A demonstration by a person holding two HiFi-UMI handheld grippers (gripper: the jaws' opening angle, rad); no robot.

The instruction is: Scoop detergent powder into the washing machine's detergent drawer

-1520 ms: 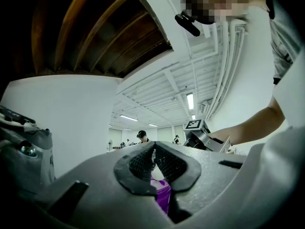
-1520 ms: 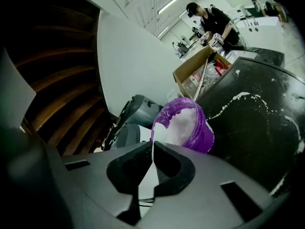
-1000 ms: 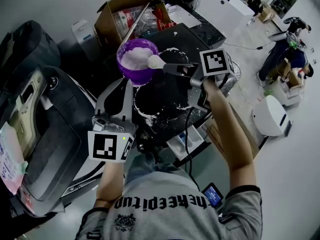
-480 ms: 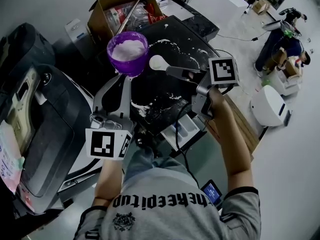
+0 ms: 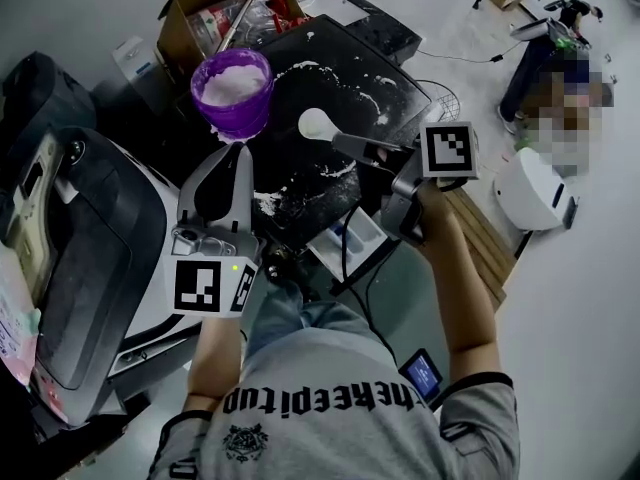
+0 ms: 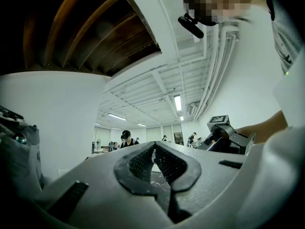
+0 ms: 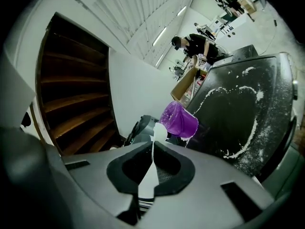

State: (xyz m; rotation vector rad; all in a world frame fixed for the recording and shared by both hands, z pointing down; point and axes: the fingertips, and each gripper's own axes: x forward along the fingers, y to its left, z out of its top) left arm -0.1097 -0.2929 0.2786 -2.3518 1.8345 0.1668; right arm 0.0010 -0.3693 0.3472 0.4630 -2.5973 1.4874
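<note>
**Spotter:** Purple tub of powder sits at the left corner of the washer top. Your left gripper points at its base, jaws pinched almost together on nothing I can see.

**Second:** And the scoop?

**Spotter:** White scoop, bowl toward the tub, handle running right into your right gripper, which is clamped on it. The detergent drawer hangs open at the near edge, nearer you than the bowl. I'd draw the bowl back, wrist level.
</note>
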